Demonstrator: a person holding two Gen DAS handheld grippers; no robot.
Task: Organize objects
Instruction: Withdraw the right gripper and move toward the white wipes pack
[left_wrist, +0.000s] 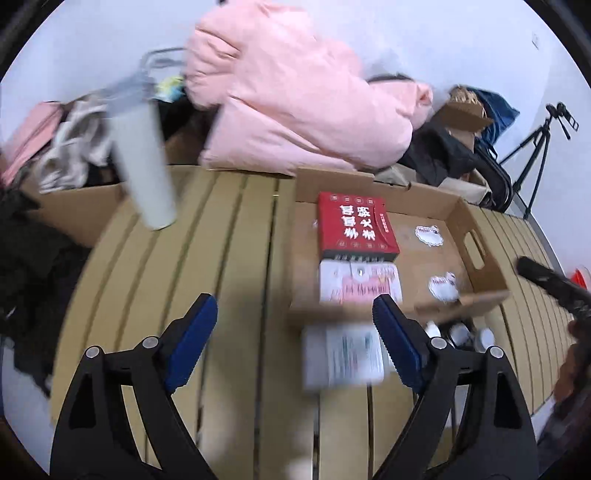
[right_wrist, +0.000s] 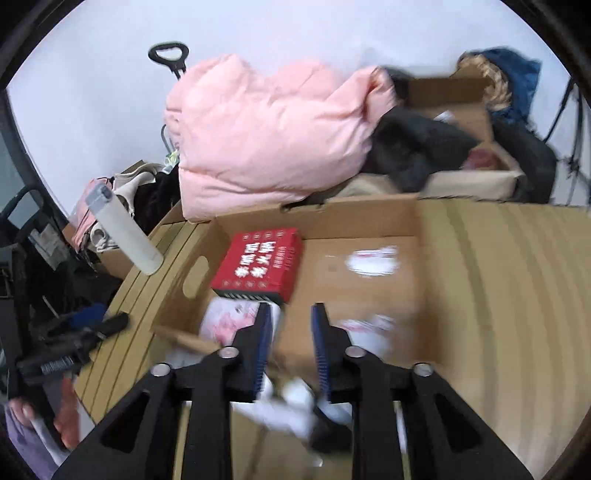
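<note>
A shallow cardboard tray (left_wrist: 476, 243) (right_wrist: 369, 218) sits on the slatted wooden table (left_wrist: 207, 258). Inside it lie a red box with white characters (left_wrist: 356, 223) (right_wrist: 260, 262) and a pink-and-white packet (left_wrist: 360, 282) (right_wrist: 229, 317). A white paper packet (left_wrist: 343, 356) lies on the table just in front of the tray. My left gripper (left_wrist: 295, 328) is open and empty above the table, left of that packet. My right gripper (right_wrist: 290, 350) hangs over the tray's near edge with its jaws a narrow gap apart; white items (right_wrist: 291, 402) lie blurred below it.
A white cylinder (left_wrist: 142, 162) (right_wrist: 125, 236) leans at the table's far left. A pink padded jacket (left_wrist: 295, 96) (right_wrist: 266, 140), dark clothes and cardboard boxes are piled behind the table. A tripod (left_wrist: 535, 147) stands at the far right. Small white jars (left_wrist: 469, 334) sit by the tray's near corner.
</note>
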